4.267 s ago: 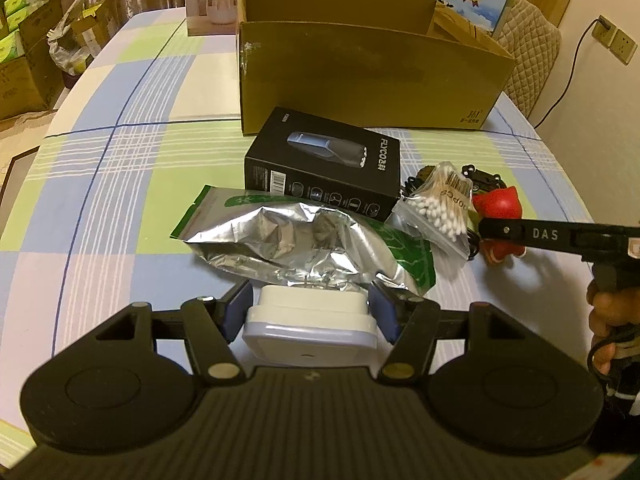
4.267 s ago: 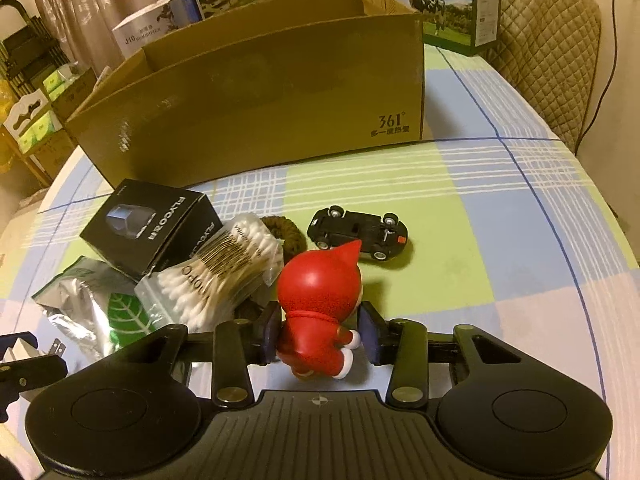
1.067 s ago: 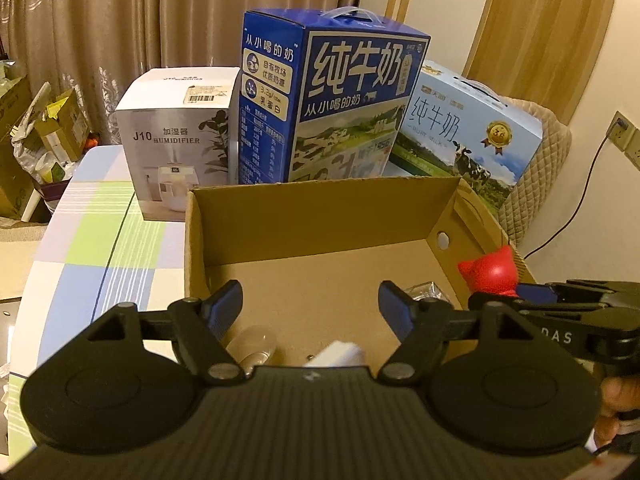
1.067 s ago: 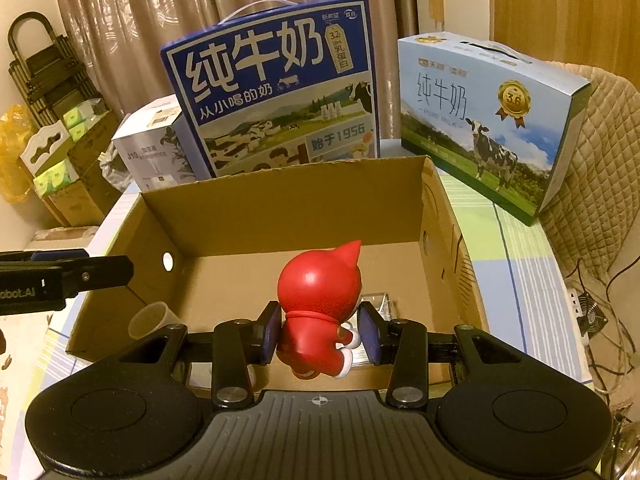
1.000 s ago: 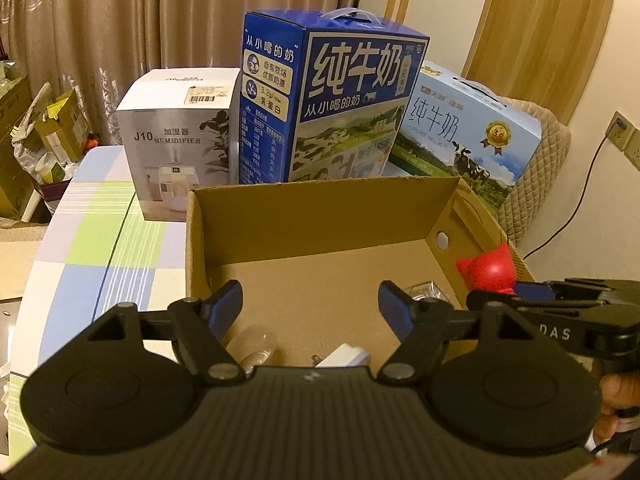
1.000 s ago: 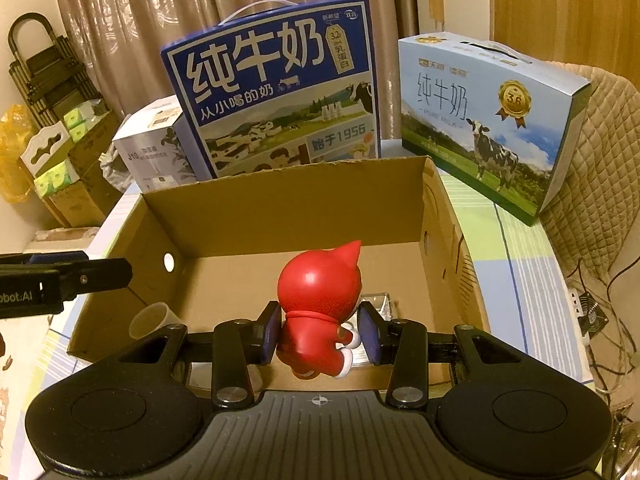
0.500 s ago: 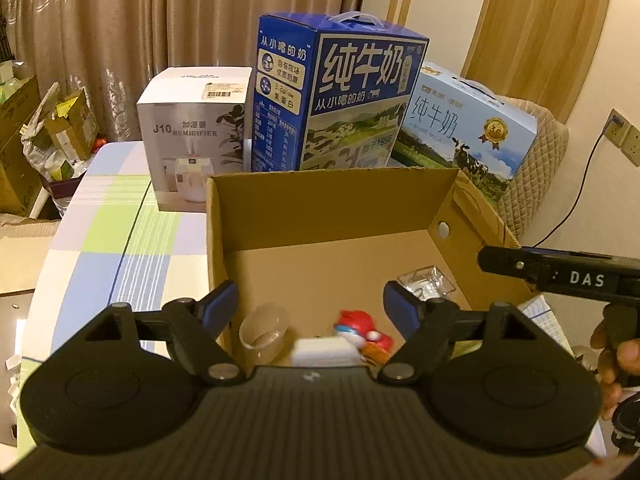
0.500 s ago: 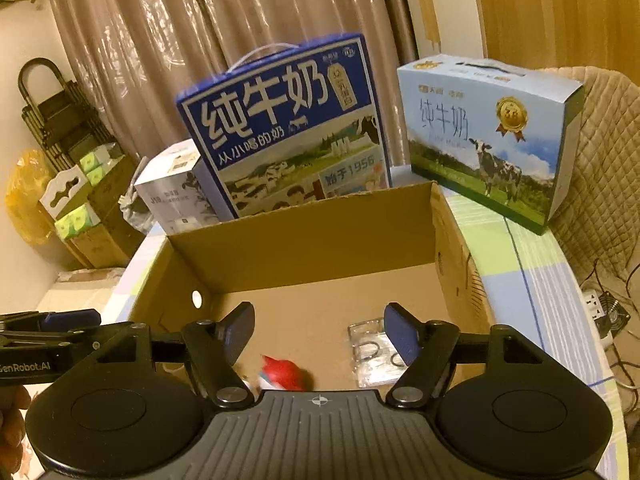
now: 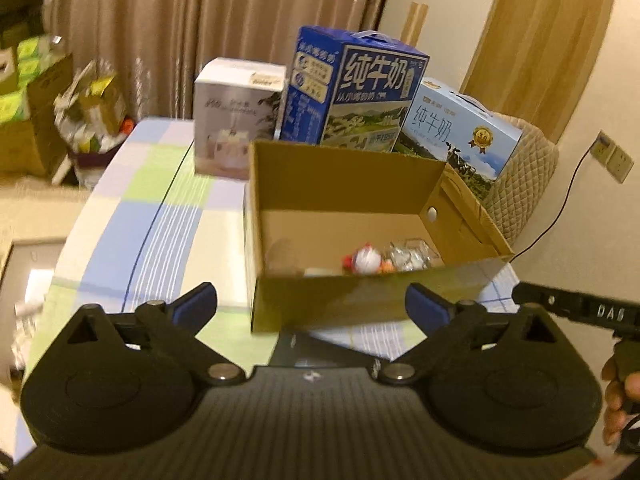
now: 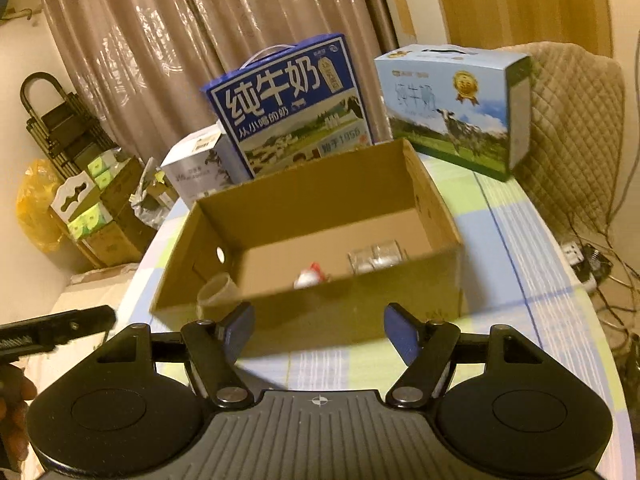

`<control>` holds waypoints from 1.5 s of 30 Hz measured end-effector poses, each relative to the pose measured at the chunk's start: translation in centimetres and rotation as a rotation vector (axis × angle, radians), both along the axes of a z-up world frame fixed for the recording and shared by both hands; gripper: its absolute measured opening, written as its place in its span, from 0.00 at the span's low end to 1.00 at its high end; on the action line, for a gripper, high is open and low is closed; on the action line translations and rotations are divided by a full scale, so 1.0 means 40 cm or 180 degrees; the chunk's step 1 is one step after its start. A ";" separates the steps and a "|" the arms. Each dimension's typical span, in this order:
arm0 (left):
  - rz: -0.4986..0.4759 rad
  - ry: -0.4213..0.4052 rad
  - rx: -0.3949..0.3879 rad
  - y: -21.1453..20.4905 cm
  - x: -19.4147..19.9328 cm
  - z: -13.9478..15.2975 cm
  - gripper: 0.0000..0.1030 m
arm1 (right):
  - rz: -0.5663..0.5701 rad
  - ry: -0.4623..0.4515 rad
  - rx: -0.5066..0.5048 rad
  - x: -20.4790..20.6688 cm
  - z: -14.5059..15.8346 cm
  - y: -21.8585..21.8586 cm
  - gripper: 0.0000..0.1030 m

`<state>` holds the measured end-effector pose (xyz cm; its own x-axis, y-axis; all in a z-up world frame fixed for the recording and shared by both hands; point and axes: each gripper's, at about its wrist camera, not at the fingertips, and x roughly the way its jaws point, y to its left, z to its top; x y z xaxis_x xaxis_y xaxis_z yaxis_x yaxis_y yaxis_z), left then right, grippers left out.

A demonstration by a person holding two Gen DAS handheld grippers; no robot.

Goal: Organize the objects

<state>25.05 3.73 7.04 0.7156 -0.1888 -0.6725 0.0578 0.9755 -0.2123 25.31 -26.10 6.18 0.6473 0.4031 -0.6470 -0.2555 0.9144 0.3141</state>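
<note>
The open cardboard box (image 9: 352, 304) stands on the checked tablecloth; it also shows in the right wrist view (image 10: 320, 312). Inside lie the red and white toy figure (image 9: 366, 260), a clear plastic packet (image 9: 410, 256) and a clear cup (image 10: 216, 290). The toy shows in the right wrist view too (image 10: 310, 278). My left gripper (image 9: 310, 306) is open and empty, in front of the box's near wall. My right gripper (image 10: 318, 330) is open and empty, also in front of the near wall. A black box edge (image 9: 320, 350) shows just below the left gripper.
Behind the cardboard box stand a dark blue milk carton (image 9: 352, 92), a light blue milk carton (image 9: 460, 132) and a white humidifier box (image 9: 236, 116). A quilted chair (image 10: 576, 128) is at the back right. Stacked boxes (image 9: 24, 112) sit on the floor at left.
Both grippers have pulled back and up from over the box. The charger and the red toy, released earlier, lie inside. Both grippers stay open.
</note>
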 end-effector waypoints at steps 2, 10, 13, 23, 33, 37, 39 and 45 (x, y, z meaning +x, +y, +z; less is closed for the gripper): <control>0.0060 0.0005 -0.0002 0.014 -0.040 -0.002 0.97 | -0.0024 0.0024 -0.0015 -0.040 -0.001 -0.011 0.67; 0.0287 0.0023 0.0046 0.064 -0.227 -0.024 0.99 | -0.0099 0.0083 0.0090 -0.205 0.004 -0.044 0.67; 0.0296 0.0048 0.0121 0.067 -0.284 -0.035 0.99 | -0.0122 0.0136 0.0157 -0.251 -0.003 -0.049 0.67; 0.0298 0.0173 0.0137 0.069 -0.385 -0.079 0.99 | -0.0122 0.0250 0.0216 -0.359 -0.036 -0.052 0.67; 0.0268 0.0261 0.0071 0.051 -0.404 -0.110 0.99 | -0.0136 0.0330 0.0151 -0.388 -0.076 -0.057 0.67; 0.0267 0.0297 0.0051 0.044 -0.396 -0.121 0.99 | -0.0151 0.0358 0.0153 -0.384 -0.089 -0.058 0.67; 0.0277 0.0325 0.0023 0.041 -0.391 -0.128 0.99 | -0.0152 0.0367 0.0153 -0.380 -0.094 -0.056 0.67; 0.0351 0.0413 -0.0008 0.035 -0.373 -0.156 0.99 | -0.0159 0.0412 0.0166 -0.364 -0.113 -0.053 0.67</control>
